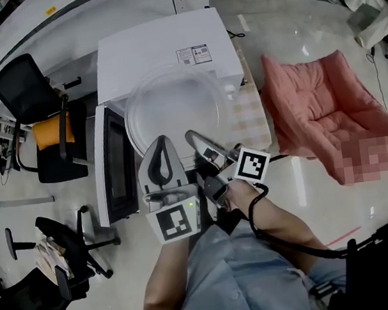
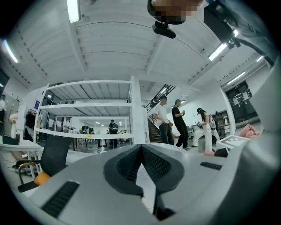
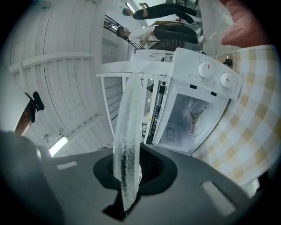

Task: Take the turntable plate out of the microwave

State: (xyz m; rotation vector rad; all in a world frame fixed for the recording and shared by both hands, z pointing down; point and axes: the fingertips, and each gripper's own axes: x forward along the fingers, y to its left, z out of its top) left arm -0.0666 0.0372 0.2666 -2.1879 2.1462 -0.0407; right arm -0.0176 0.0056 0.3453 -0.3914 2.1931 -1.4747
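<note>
The clear glass turntable plate [image 1: 174,107] hangs flat over the white microwave [image 1: 159,46]. My right gripper [image 1: 192,137] is shut on its near rim. In the right gripper view the plate [image 3: 127,140] runs edge-on between the jaws of the right gripper [image 3: 127,176]. Beyond it the microwave [image 3: 197,88] stands with its cavity showing. My left gripper [image 1: 159,142] is at the plate's near rim, left of the right one; I cannot tell if it touches. In the left gripper view the jaws of the left gripper [image 2: 141,147] meet at the tips with nothing seen between them.
The microwave door [image 1: 114,164] hangs open to the left. The microwave stands on a checked cloth [image 1: 252,115]. A pink cushion [image 1: 323,121] lies on the floor at right. A black chair with an orange pad [image 1: 43,127] stands at left. Several people [image 2: 175,121] stand in the room.
</note>
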